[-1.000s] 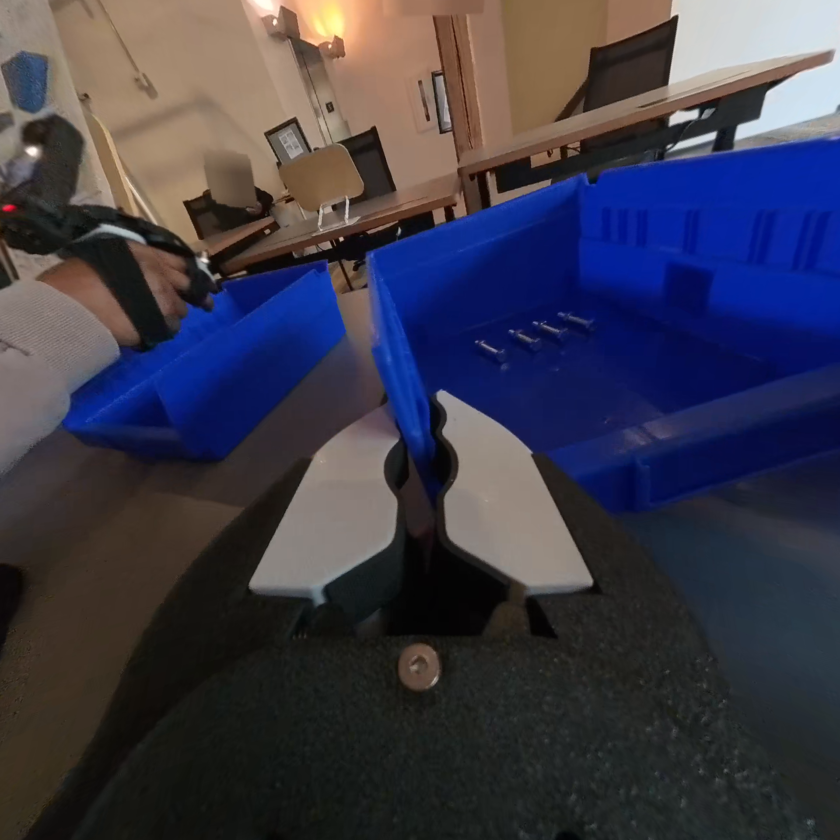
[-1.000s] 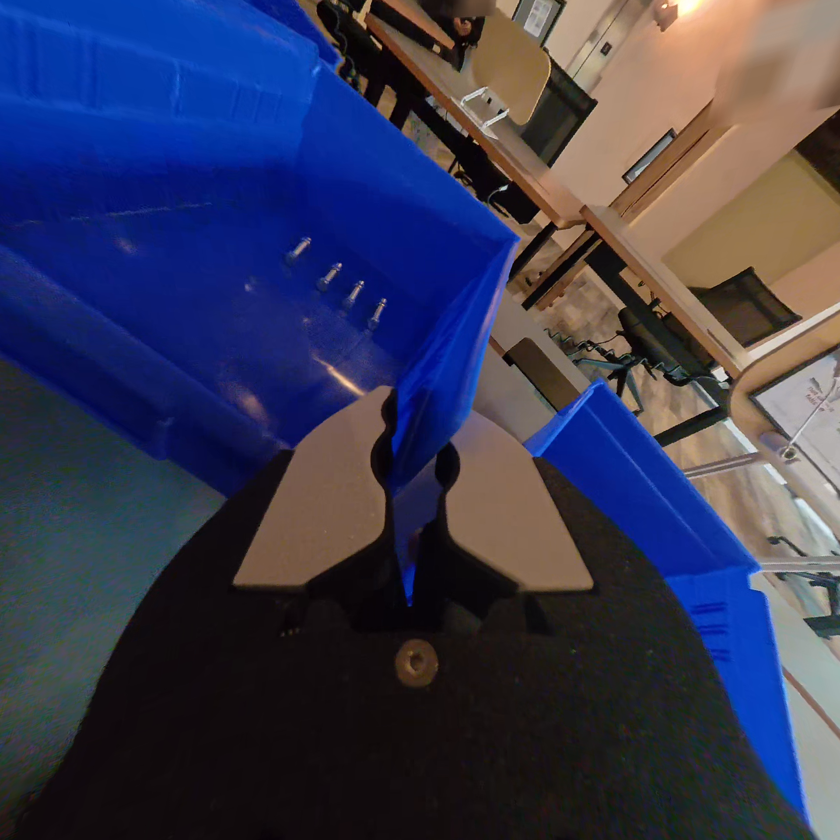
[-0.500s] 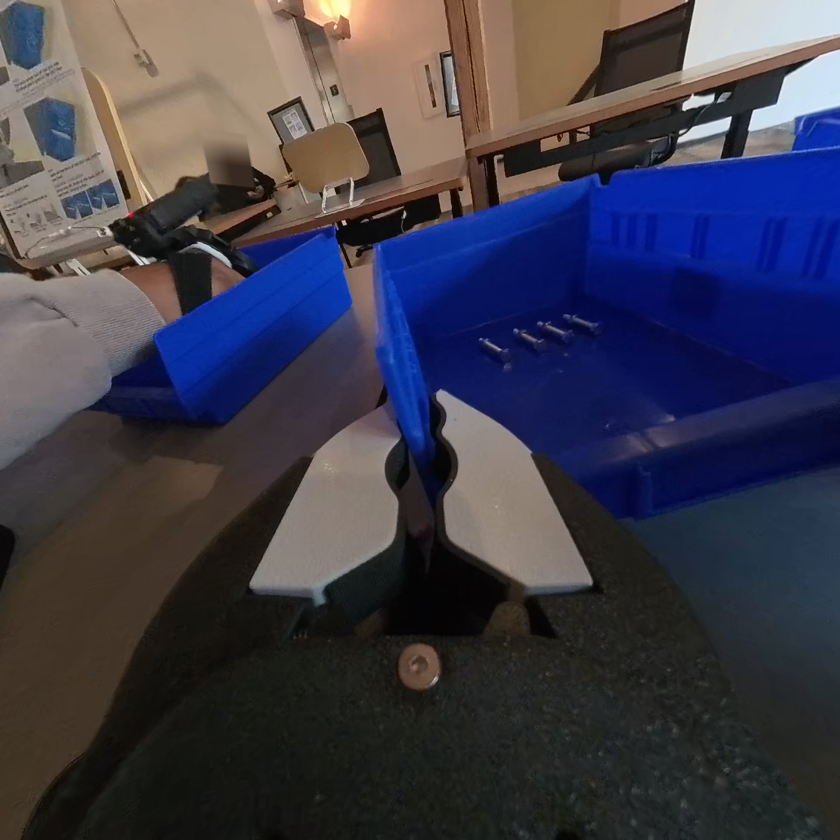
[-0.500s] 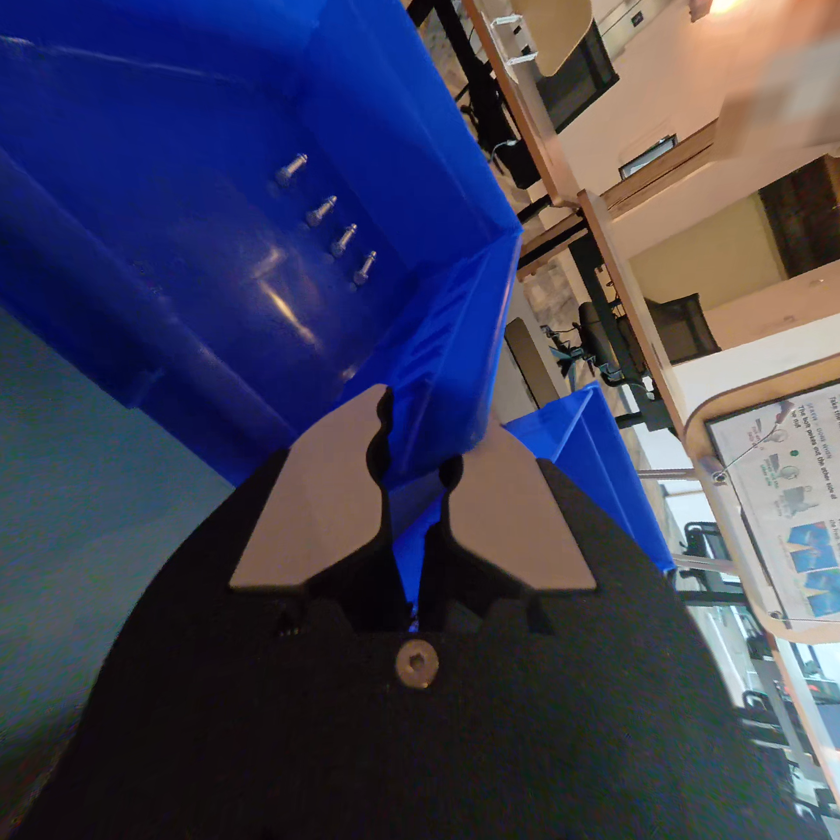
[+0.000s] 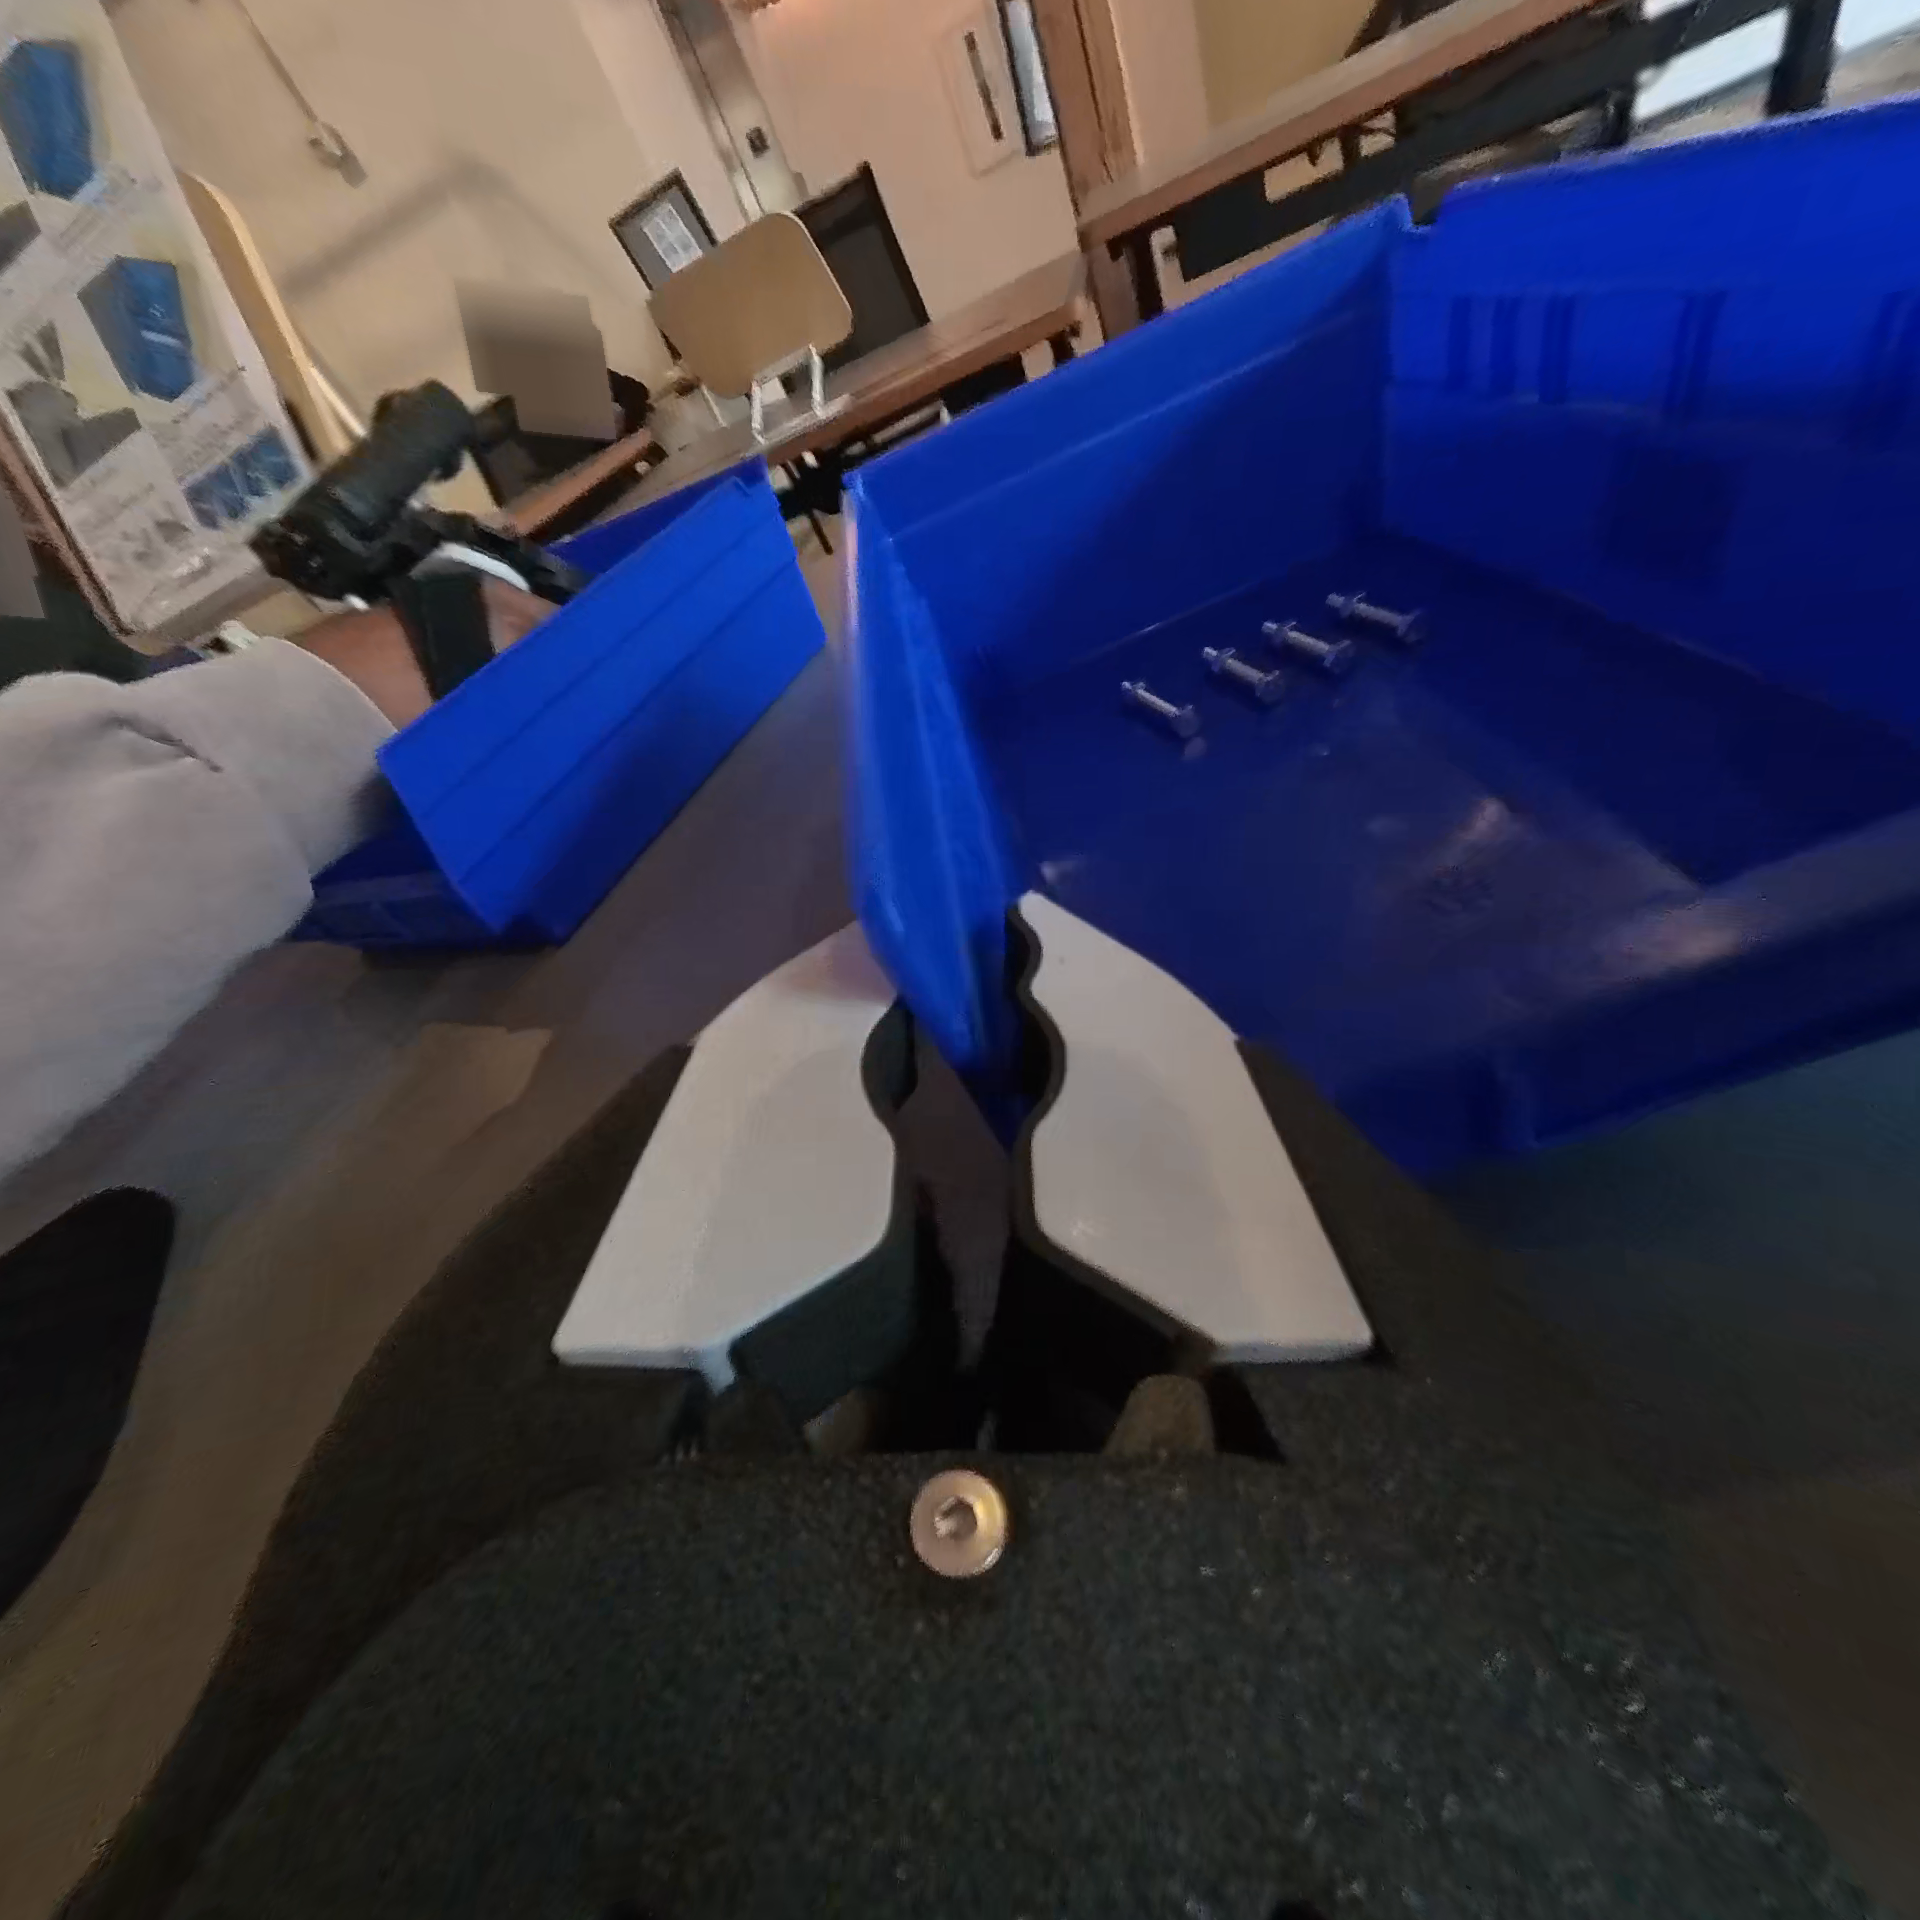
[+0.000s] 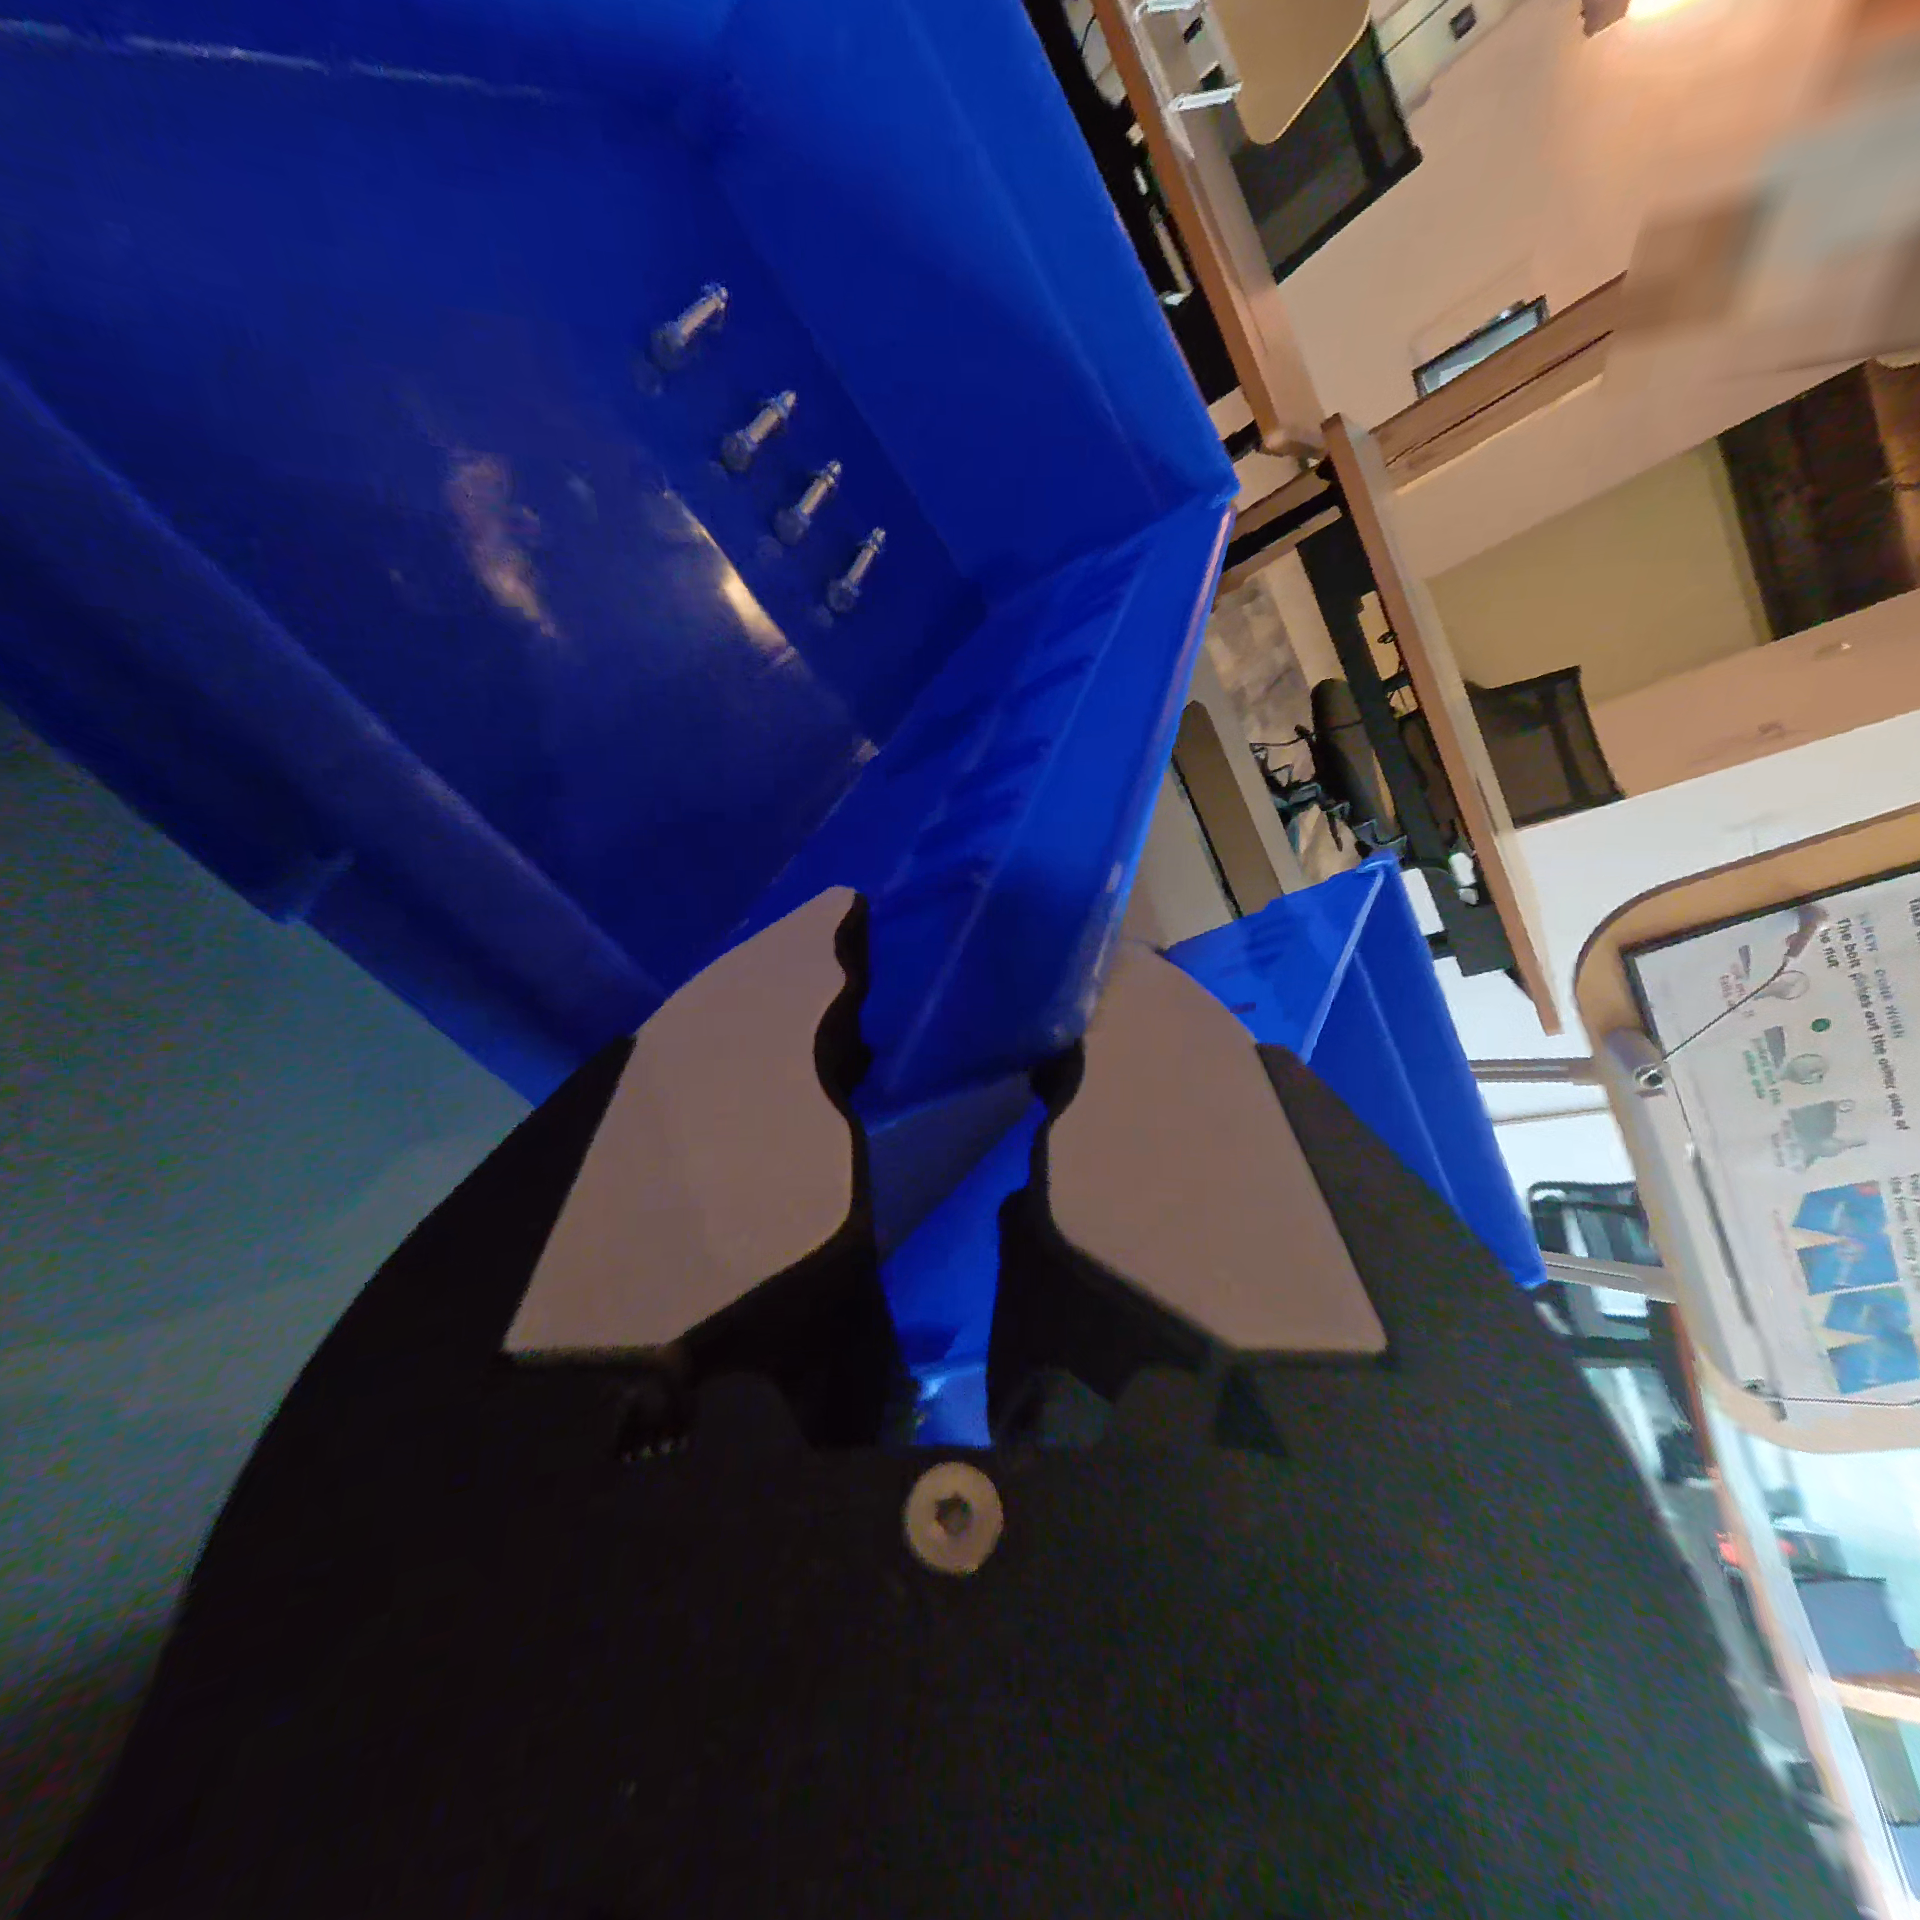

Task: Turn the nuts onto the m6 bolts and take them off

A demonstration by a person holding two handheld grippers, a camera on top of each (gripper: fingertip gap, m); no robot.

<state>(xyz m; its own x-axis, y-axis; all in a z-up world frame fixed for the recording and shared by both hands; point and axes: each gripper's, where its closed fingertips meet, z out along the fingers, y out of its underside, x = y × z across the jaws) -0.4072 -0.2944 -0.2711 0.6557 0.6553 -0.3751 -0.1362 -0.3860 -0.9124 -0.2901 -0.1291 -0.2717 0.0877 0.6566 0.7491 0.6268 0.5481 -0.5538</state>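
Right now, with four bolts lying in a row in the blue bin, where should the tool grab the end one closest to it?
Take the end bolt by its shank, coming straight down from above. It lies flat on the floor of the blue bin, so only its sides are free. Its near side faces open floor and just one neighbour lies beside it, so closing across the shank probably fits.

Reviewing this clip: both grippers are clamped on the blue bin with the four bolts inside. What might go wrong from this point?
1. The four bolts lie loose in a row on the floor of the blue bin; the bin looks tilted in the right wrist view, so they may roll or scatter.
2. The left gripper and right gripper each pinch only a thin wall edge, so the bin could slip or twist.
3. The second blue bin sits close beside; a swing might knock it.
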